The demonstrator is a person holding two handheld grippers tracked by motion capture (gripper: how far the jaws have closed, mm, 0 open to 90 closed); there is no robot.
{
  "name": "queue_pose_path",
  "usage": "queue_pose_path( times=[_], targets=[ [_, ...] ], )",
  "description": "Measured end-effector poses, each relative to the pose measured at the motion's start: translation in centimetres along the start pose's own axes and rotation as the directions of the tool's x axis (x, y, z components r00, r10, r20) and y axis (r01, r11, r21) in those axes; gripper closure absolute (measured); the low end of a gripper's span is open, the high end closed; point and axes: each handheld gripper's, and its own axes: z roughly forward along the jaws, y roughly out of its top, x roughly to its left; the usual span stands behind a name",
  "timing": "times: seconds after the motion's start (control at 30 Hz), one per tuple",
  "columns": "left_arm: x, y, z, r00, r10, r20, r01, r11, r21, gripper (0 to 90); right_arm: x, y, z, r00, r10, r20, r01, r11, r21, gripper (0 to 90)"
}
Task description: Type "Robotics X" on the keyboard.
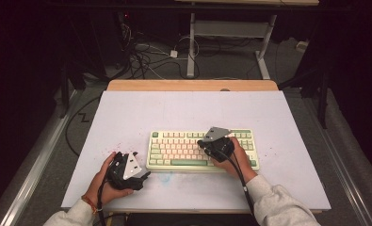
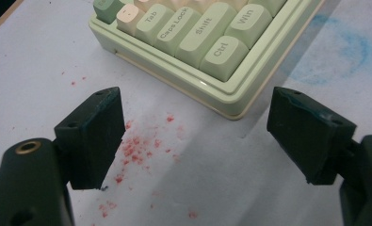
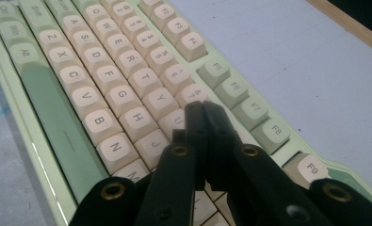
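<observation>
A pale green keyboard (image 1: 202, 149) with cream and green keys lies near the front of the white table. My right gripper (image 1: 207, 141) hovers over the keyboard's right half; in the right gripper view my right gripper (image 3: 205, 113) has its jaws pressed together, empty, tips just above the keys around U and 7. My left gripper (image 1: 139, 165) rests on the table just left of the keyboard. In the left gripper view my left gripper (image 2: 195, 129) stands wide open, facing the keyboard's (image 2: 207, 52) front left corner by the Ctrl key (image 2: 220, 52), nothing between the pads.
The white table top (image 1: 127, 113) has red specks (image 2: 134, 150) and a blue smear (image 2: 334, 52) by the keyboard. A wooden edge (image 1: 193, 85) runs along the far side. Beyond it are cables (image 1: 146, 56) and a desk frame (image 1: 230, 33) on the floor.
</observation>
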Motion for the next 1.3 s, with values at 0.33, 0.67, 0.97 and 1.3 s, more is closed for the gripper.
queue_pose_path(
  times=[0.33, 0.67, 0.97, 1.3],
  targets=[
    [0.1, 0.0, 0.0, 1.0000, -0.004, -0.005, 0.004, 1.0000, 0.006, 19.6, -0.2, 0.0, -1.4, 0.9996, 0.026, 0.010, -0.026, 0.997, -0.066, 70.8],
    [0.1, 0.0, -0.1, 0.9994, -0.034, 0.007, 0.034, 0.9994, -0.009, 20.9, -0.5, -0.6, -3.2, 0.9977, 0.033, 0.060, -0.024, 0.989, -0.142, 40.6],
    [0.2, 0.0, -0.3, 0.9987, -0.050, 0.008, 0.050, 0.9986, -0.021, 21.1, -0.5, -1.8, -5.3, 0.9918, 0.049, 0.118, -0.025, 0.981, -0.192, 28.6],
    [0.4, 0.1, -0.6, 0.9973, -0.073, 0.012, 0.073, 0.9963, -0.044, 22.0, -0.7, -3.9, -7.3, 0.9851, 0.052, 0.164, -0.018, 0.979, -0.202, 27.9]
  ],
)
